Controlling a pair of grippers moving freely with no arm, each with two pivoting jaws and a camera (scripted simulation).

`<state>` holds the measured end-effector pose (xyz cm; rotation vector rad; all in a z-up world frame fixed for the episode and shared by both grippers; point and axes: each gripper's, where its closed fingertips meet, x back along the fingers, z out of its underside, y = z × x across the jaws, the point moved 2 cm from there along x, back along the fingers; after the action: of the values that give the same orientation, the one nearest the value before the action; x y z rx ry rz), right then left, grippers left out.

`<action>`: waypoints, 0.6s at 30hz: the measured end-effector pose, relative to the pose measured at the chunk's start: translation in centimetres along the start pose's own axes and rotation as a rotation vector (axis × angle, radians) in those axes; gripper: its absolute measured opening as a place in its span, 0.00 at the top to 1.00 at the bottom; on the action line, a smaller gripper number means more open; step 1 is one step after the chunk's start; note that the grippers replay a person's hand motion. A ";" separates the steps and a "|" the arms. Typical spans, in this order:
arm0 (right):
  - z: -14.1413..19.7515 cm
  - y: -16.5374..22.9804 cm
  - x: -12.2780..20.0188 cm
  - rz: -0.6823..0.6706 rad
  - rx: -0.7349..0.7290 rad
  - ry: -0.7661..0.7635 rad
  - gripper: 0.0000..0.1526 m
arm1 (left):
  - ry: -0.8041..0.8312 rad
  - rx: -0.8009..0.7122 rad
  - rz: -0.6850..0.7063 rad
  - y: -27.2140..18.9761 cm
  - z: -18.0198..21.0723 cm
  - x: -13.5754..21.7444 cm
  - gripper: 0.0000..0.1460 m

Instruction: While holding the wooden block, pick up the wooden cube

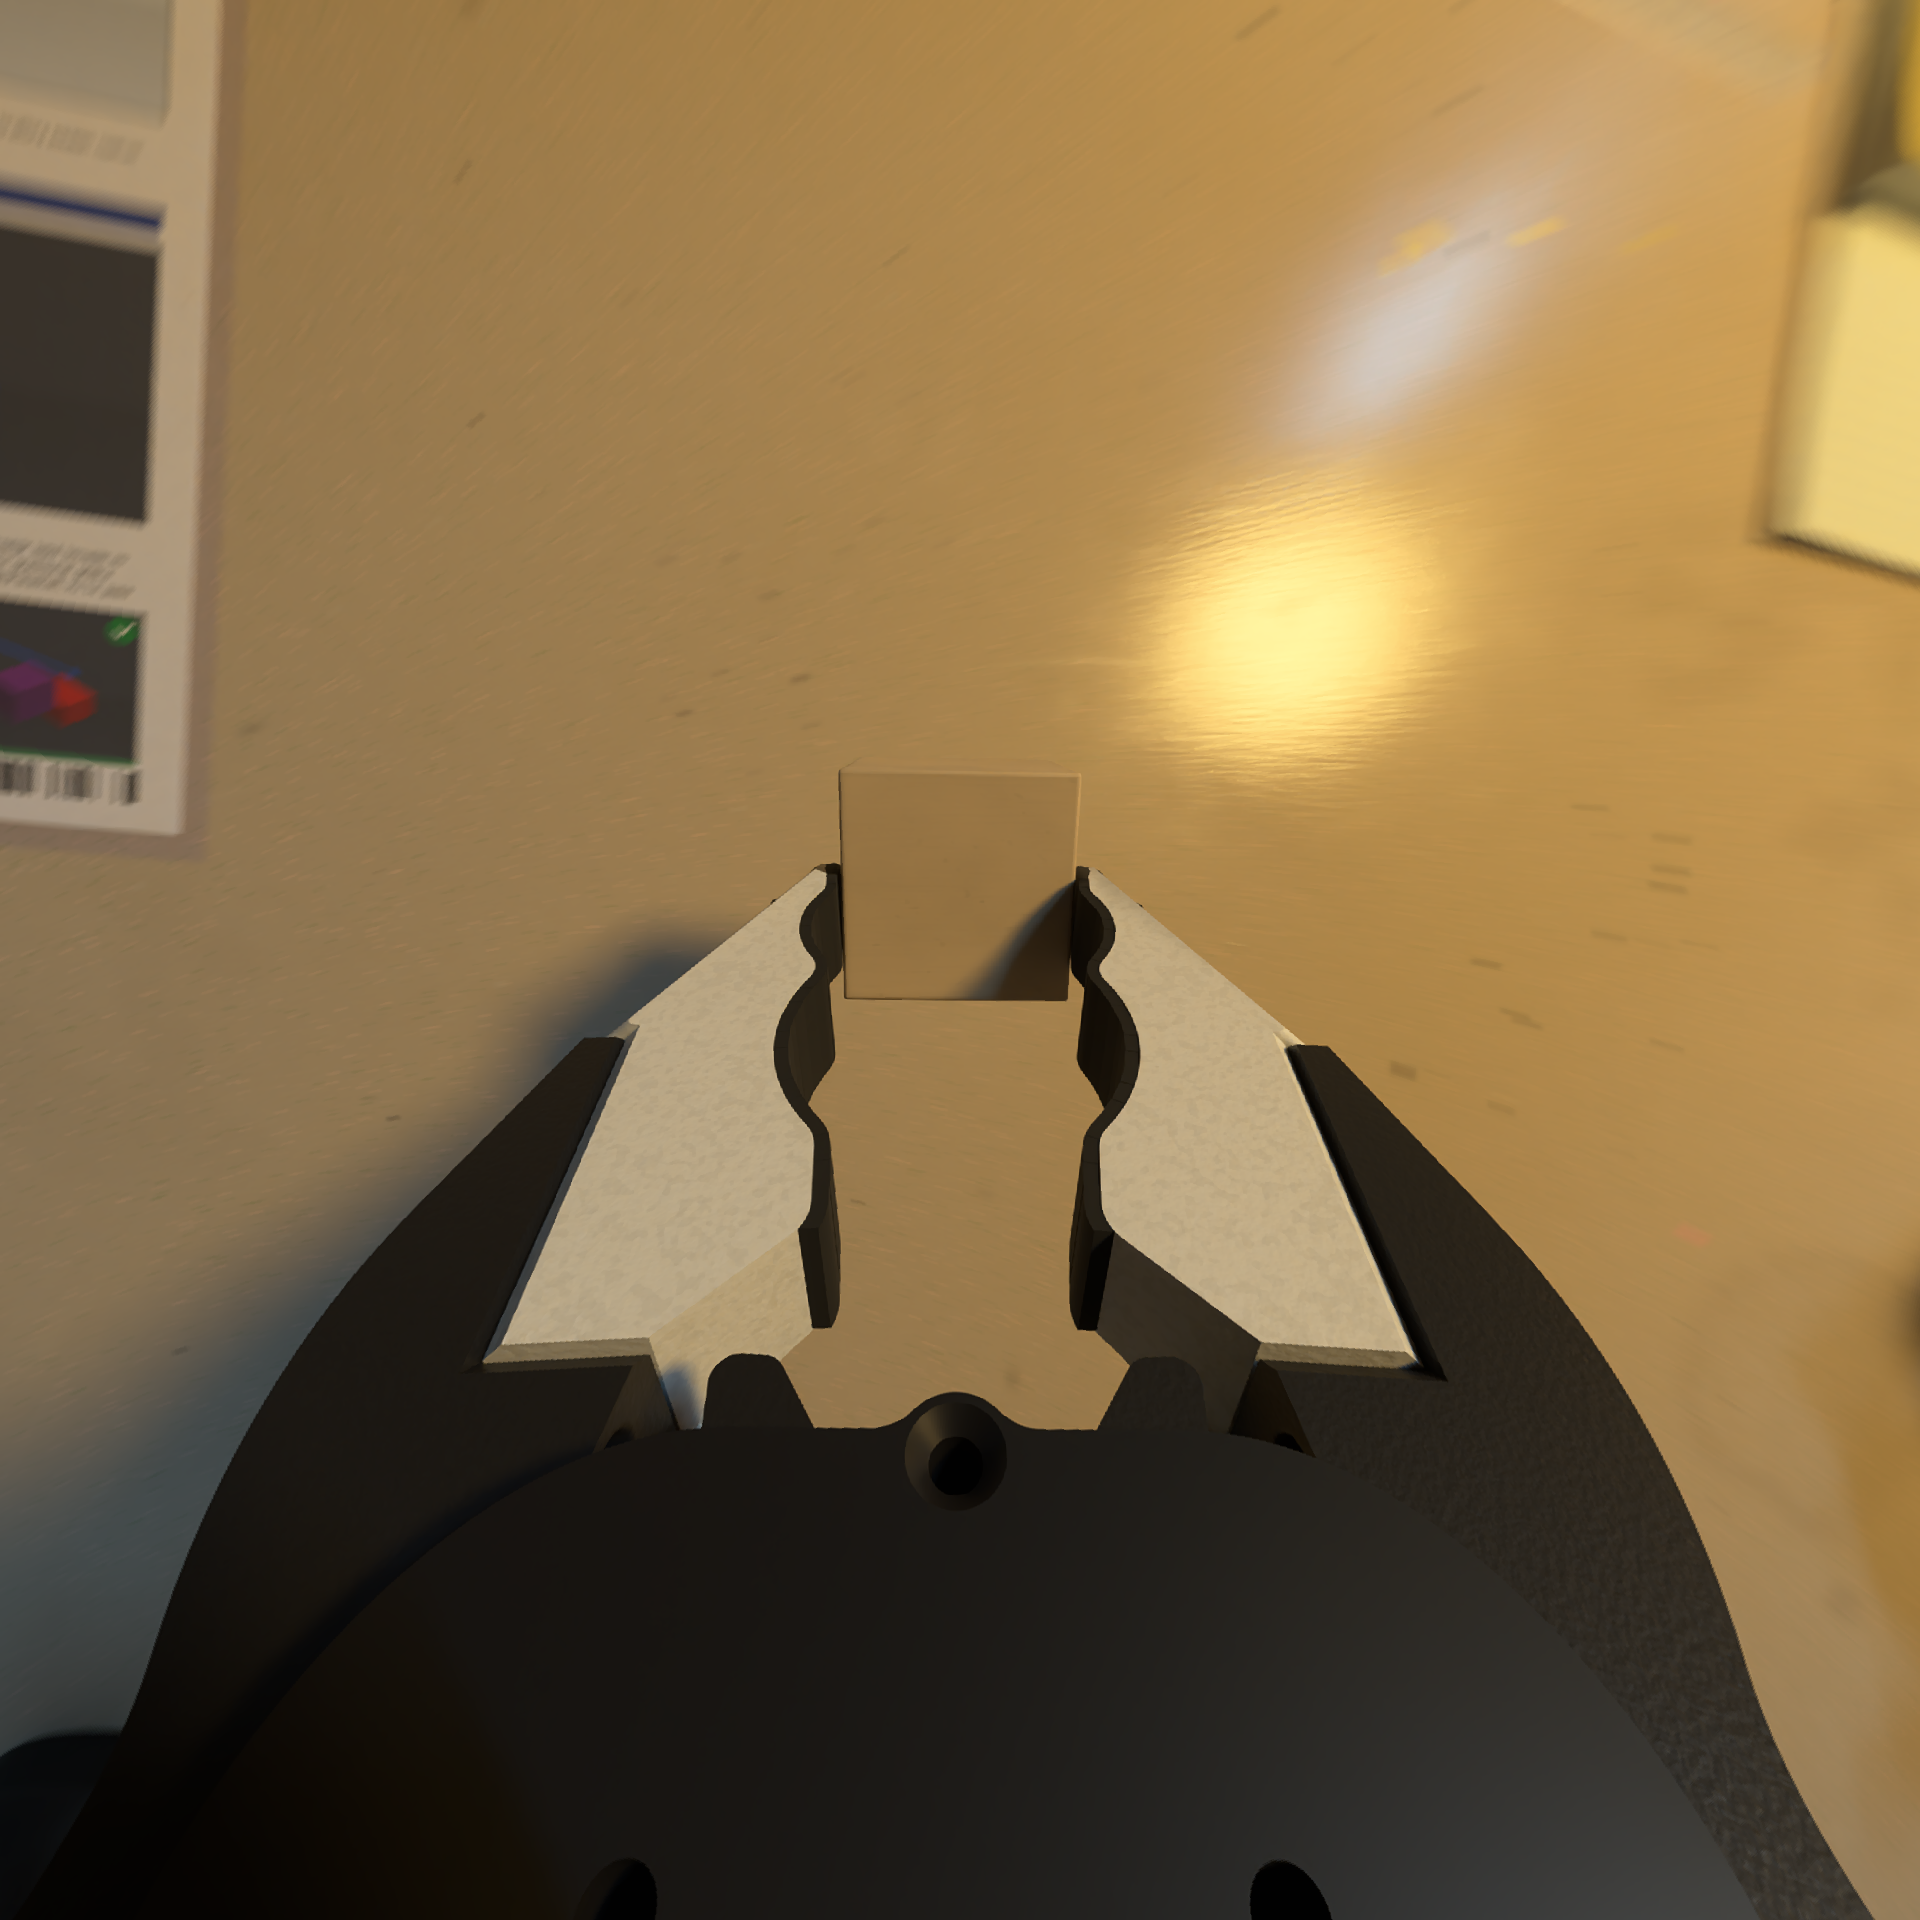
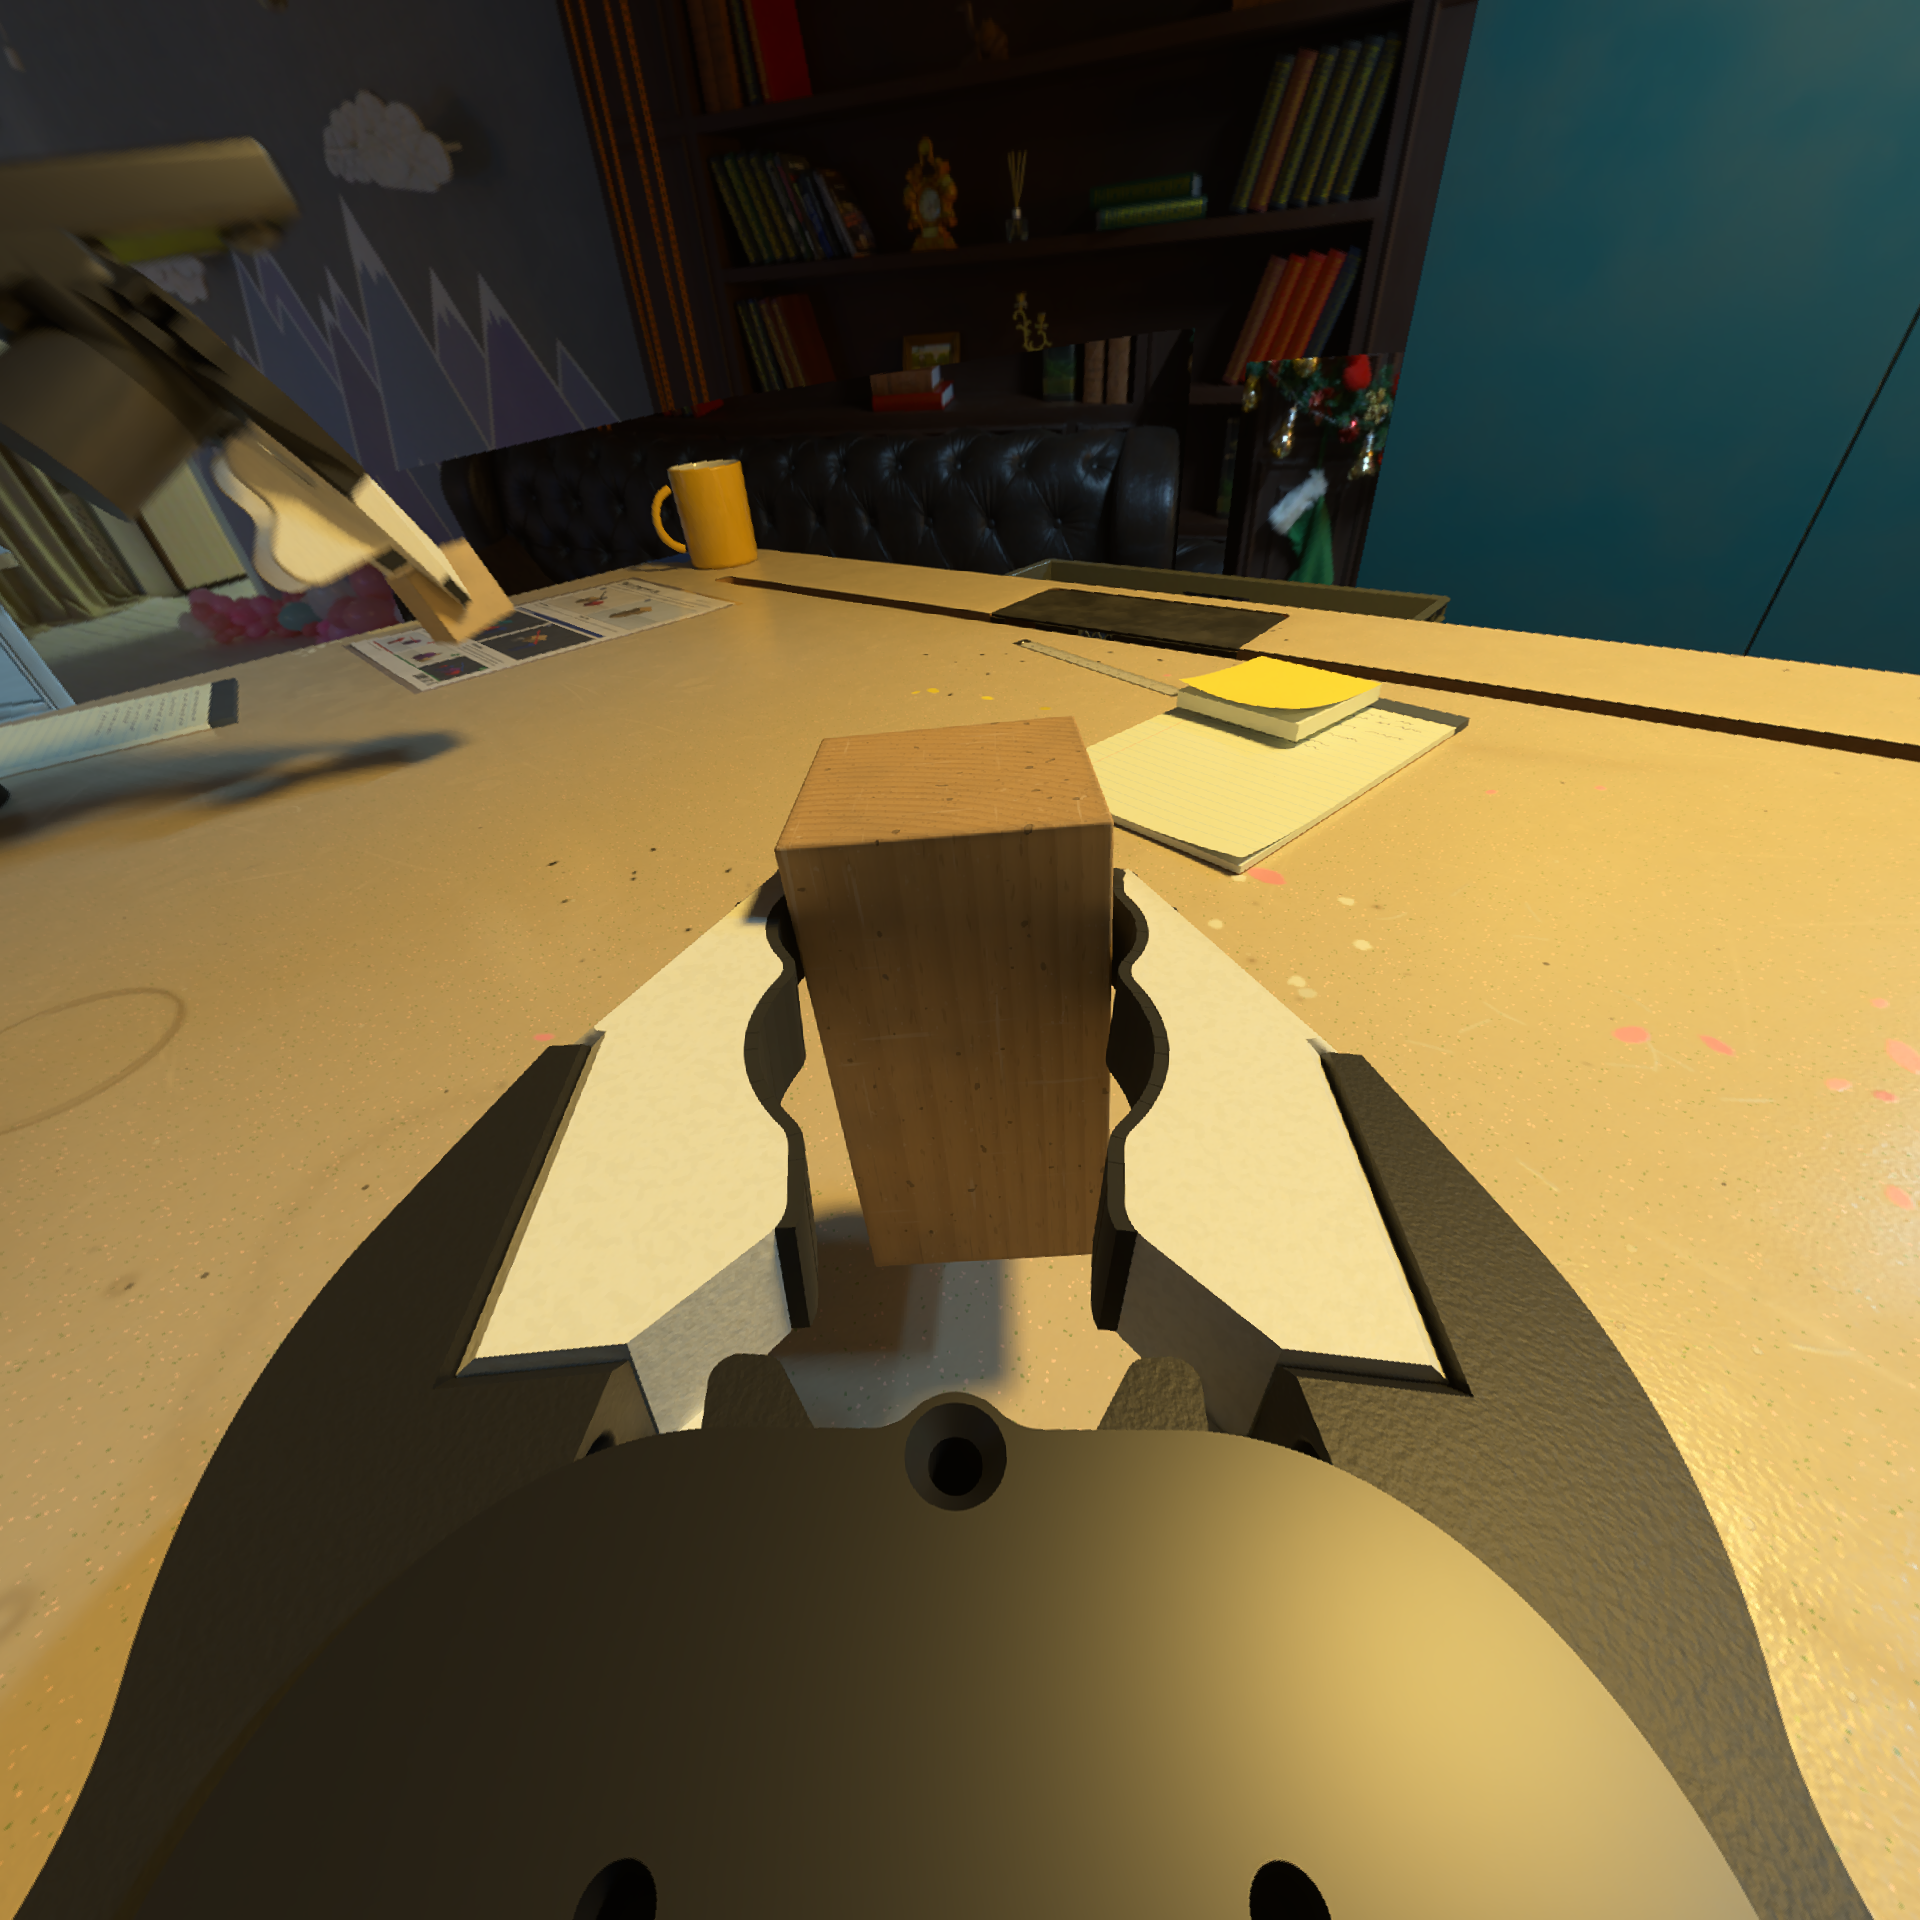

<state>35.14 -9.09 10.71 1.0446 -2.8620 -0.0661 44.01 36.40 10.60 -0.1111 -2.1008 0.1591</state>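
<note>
While gripped, wooden cube in left gripper, off table.

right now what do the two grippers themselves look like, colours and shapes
The left gripper and right gripper look alike: a rounded matte black body with a small round hole at its centre, black outer rails, and two off-white wedge fingers tapering forward. Each finger's inner edge carries a dark, wavy scalloped pad. No cables or markings show.

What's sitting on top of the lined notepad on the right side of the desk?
A yellow sticky-note pad lies on the far corner of the lined notepad. The rest of the page is bare. Whatever is under the sticky pad is covered.
</note>
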 end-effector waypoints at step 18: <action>-0.6 1.1 0.2 -0.040 0.047 -0.026 0.62 | -0.081 -0.261 0.727 -28.3 6.2 4.3 0.70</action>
<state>34.37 -8.39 11.44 1.1182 -2.8788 -0.0159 36.08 8.68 15.66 -1.0392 -2.0633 0.3230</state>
